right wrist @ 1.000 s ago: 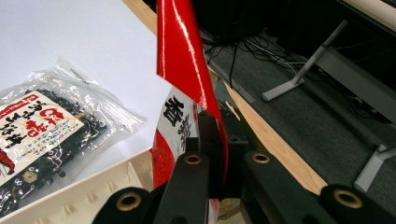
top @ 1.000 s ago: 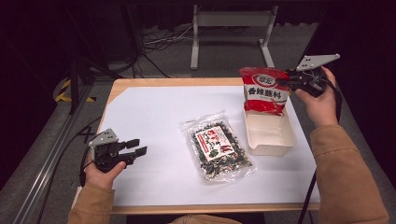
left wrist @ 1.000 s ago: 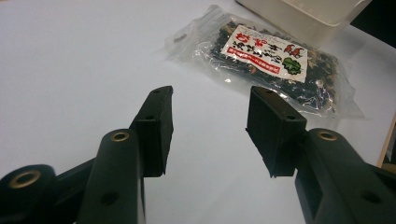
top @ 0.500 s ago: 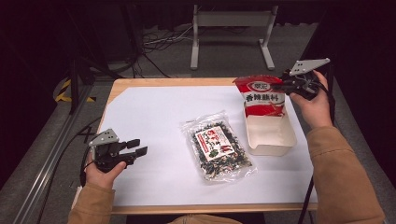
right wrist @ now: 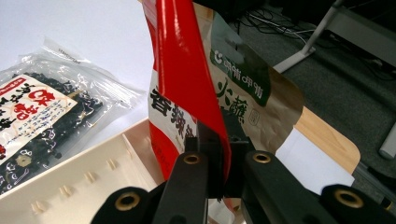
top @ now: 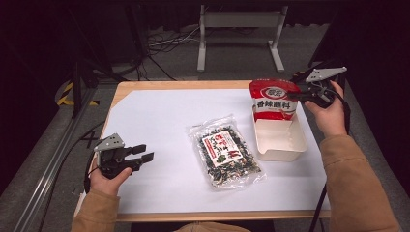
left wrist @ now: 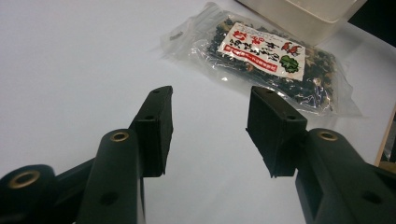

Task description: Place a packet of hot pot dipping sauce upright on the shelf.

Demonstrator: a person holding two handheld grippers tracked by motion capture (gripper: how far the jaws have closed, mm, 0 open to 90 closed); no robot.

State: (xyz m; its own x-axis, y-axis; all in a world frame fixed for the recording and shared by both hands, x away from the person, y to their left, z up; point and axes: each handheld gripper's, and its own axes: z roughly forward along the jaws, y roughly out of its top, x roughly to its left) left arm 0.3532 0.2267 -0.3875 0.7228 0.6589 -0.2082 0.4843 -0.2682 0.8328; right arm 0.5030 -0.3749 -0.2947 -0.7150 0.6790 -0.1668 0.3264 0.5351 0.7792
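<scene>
So the right gripper [top: 300, 93], clamped on the glossy red-and-white snack pouch [top: 273, 100], is lowering it into the shallow cream plastic tray [top: 283, 145] by the tabletop's right edge; next it probably just lets go.

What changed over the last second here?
The right gripper, shut on the red pouch, lowered it further into the white bin. The left gripper stayed put, jaws open; the clear bag lies unmoved.
</scene>
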